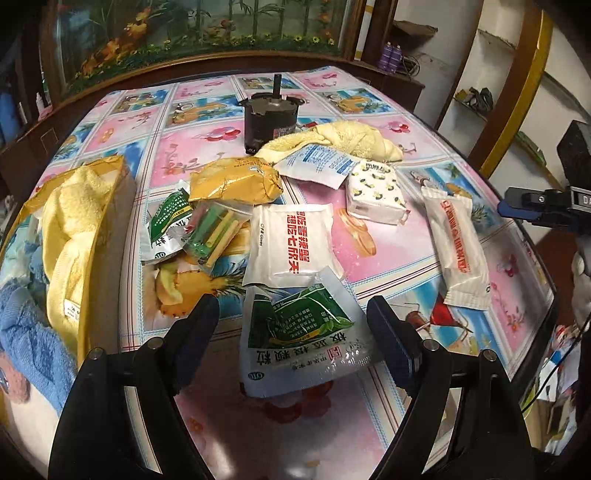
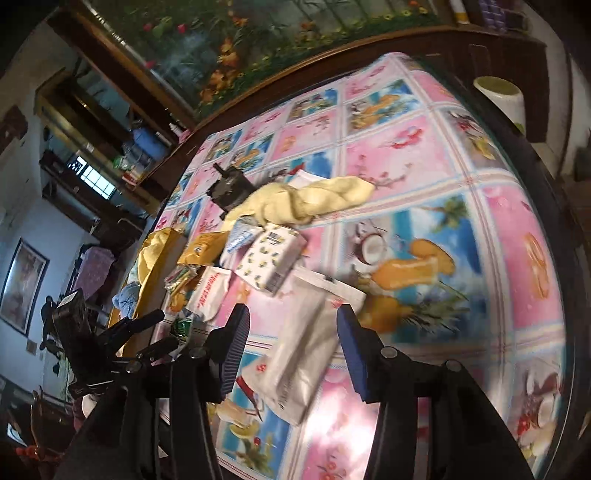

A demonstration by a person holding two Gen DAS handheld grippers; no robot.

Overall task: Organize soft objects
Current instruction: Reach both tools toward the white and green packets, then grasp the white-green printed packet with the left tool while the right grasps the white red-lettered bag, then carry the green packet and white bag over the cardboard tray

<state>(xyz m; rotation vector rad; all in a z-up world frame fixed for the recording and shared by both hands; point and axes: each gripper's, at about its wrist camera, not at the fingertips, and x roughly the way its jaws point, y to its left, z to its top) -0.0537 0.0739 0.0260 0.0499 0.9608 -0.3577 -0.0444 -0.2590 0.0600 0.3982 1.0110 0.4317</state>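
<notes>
The left gripper (image 1: pixel 293 325) hung with fingers apart over a green-and-white foil sachet (image 1: pixel 299 336) lying flat on the floral-clothed desk (image 1: pixel 192 151), not clamping it. At ten o'clock a yellow cardboard box (image 1: pixel 107 206) held yellow and blue towels (image 1: pixel 70 236). The right gripper (image 2: pixel 291 347) had its fingers spread either side of a long white wrapped packet (image 2: pixel 306 347); whether they touched it could not be told.

I am working over a table (image 1: pixel 207 147) spread with a pink and blue fruit-print cloth (image 2: pixel 424 177). Behind it a dark wooden frame is holding a flower-and-bamboo mural (image 1: pixel 207 26). White wall shelves (image 1: pixel 476 99) are showing at my right; a lit window (image 2: pixel 96 181) is glowing far left.
</notes>
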